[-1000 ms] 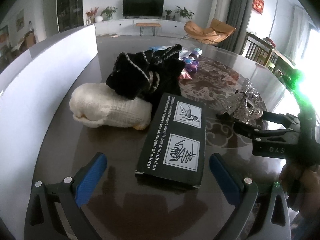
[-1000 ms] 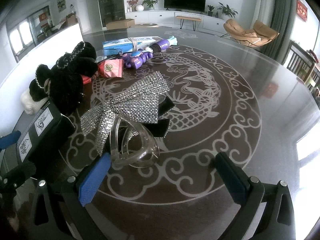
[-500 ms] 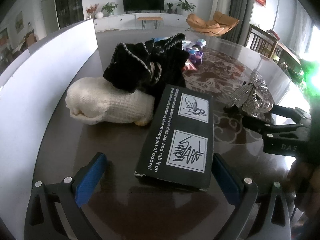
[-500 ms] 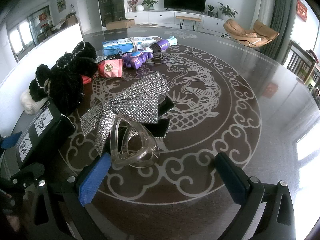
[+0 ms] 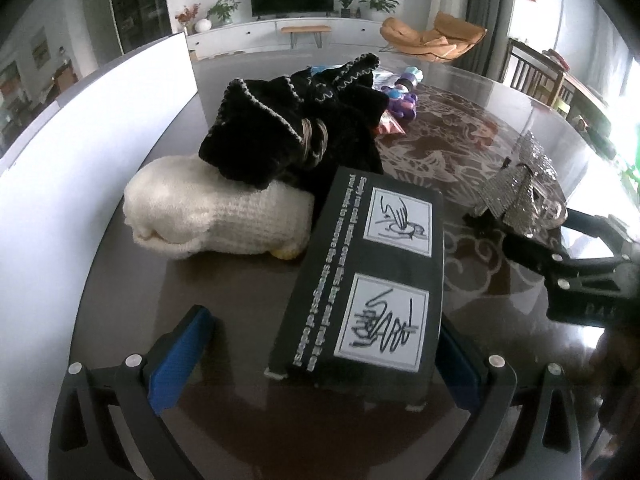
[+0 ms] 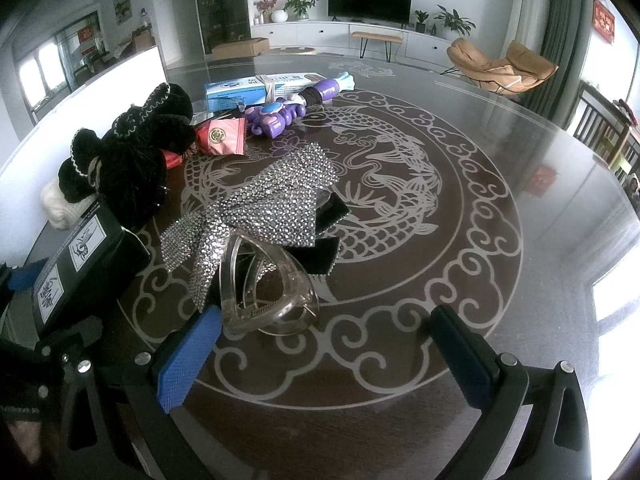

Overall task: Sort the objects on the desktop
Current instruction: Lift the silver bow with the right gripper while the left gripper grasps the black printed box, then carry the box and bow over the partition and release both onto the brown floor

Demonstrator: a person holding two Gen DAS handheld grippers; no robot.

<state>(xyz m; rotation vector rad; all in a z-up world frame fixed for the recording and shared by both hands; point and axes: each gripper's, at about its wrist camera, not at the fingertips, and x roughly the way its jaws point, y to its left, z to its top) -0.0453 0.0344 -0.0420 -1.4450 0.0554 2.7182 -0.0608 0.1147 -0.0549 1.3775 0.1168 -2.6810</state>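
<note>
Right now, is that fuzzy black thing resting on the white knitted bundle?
Touching. The left wrist view shows the black plush piece lying over the top of the white knitted bundle, with no gap between them.

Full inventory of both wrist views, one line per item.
Black box: 1, black with white pictograms, between the left gripper's fingers.
Knit bundle: 1, cream, left of box.
Plush scrunchies: pile, count unclear, black with pale trim, resting on the bundle.
Rhinestone bow clip: 1, silver with clear claw, table centre, ahead of the right gripper.
Red pouch: 1, red-pink, beside plush.
Toy: 1, purple, behind pouch.
Carton: 1, blue-white, far side.
Table: 1, dark, fish motif.
Left gripper: open.
Right gripper: open.
</note>
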